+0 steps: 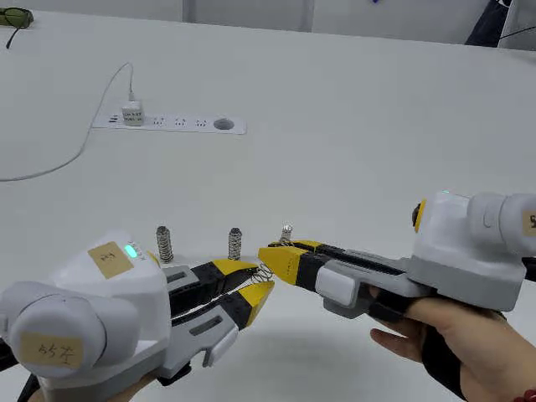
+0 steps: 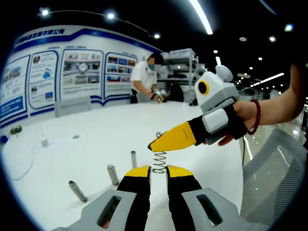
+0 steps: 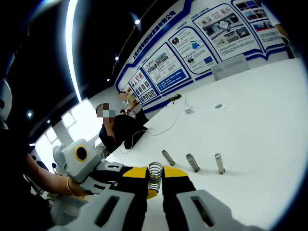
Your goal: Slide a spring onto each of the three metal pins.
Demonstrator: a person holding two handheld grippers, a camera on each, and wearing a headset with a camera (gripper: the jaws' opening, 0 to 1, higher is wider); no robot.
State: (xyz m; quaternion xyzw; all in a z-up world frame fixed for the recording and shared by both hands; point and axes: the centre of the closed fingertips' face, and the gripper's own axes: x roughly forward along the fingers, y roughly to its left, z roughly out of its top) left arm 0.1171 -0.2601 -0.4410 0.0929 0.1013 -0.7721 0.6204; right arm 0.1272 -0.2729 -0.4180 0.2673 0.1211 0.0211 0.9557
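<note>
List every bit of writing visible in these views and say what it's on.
Nothing reads clearly.
Top sticker on the left gripper: handwritten mark, illegible.
End sticker on that gripper's round cap: handwriting, illegible.
Edge sticker on the right gripper: cut off by the picture's edge.
Wall posters: blue Chinese heading and panel text, too blurred to read.

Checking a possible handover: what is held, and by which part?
A spring, held at both ends: the left tongs pinch one end, and the right tongs grip the other.
</note>
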